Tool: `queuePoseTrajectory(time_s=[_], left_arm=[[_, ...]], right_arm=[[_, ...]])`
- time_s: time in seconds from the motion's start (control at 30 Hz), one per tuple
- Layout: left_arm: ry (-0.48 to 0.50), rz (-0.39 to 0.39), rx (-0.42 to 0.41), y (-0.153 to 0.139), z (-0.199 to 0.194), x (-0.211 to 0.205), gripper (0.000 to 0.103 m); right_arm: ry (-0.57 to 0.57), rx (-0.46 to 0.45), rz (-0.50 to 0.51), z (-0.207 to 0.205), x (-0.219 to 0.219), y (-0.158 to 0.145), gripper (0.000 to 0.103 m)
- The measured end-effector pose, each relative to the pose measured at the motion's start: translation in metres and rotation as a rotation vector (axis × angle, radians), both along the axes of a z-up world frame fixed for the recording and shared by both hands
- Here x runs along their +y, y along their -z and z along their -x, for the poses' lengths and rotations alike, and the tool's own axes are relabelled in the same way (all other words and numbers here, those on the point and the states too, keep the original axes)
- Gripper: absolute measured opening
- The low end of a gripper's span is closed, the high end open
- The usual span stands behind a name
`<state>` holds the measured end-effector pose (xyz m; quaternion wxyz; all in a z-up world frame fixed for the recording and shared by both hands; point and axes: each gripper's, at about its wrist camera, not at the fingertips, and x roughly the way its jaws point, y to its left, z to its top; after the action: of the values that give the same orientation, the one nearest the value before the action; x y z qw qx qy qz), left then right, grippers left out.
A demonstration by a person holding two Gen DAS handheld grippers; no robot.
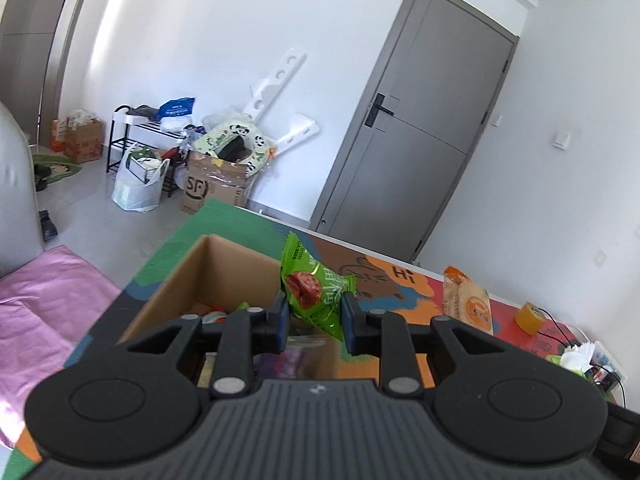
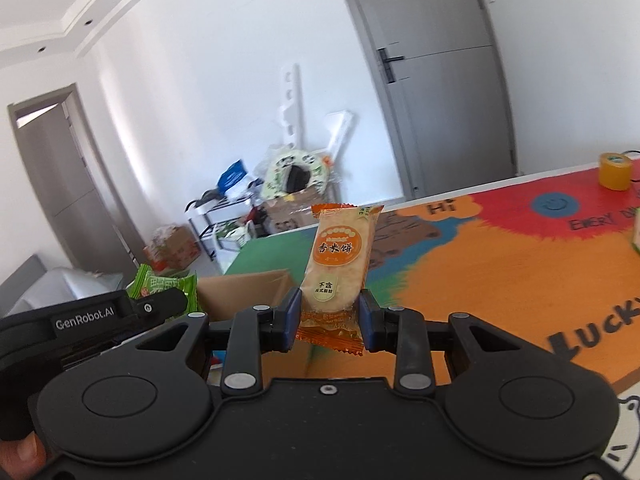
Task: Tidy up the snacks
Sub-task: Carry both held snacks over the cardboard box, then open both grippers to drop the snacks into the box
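**2 snack packets clamped above the printed table mat**

Left wrist: the left gripper clamps a green plastic snack packet over the open brown cardboard box on a colourful mat reading "Hi"; grey door, white walls.

Right wrist: the right gripper clamps an orange rice-cracker packet marked "香米饼"; the mat reads "LUCK".

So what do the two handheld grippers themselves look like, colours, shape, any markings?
Both are matte black plastic. The left gripper and right gripper each have blue pads on the fingers, linkage bars with silver rivets, two round discs on a broad ribbed body. White "GenRobot.AI" lettering marks the left one's side. No cables or sleeves show.
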<state>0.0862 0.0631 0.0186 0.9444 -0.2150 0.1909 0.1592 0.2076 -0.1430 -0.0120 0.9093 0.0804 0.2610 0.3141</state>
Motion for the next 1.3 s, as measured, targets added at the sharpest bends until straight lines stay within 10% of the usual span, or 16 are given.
queuePoseTrajectory(time_s=[1.07,1.2,1.3], left_arm=[[-0.163,0.140,0.044,0.011,0.043,0.120,0.054],[-0.178,0.142,0.043,0.009,0.047,0.128,0.058],[-0.177,0.142,0.042,0.008,0.048,0.128,0.060]], right_arm=[[-0.172,0.019,0.079,0.014,0.133,-0.009,0.032],[-0.205,0.034,0.058,0.015,0.139,-0.010,0.057],[-0.193,0.029,0.070,0.017,0.134,-0.011,0.056]])
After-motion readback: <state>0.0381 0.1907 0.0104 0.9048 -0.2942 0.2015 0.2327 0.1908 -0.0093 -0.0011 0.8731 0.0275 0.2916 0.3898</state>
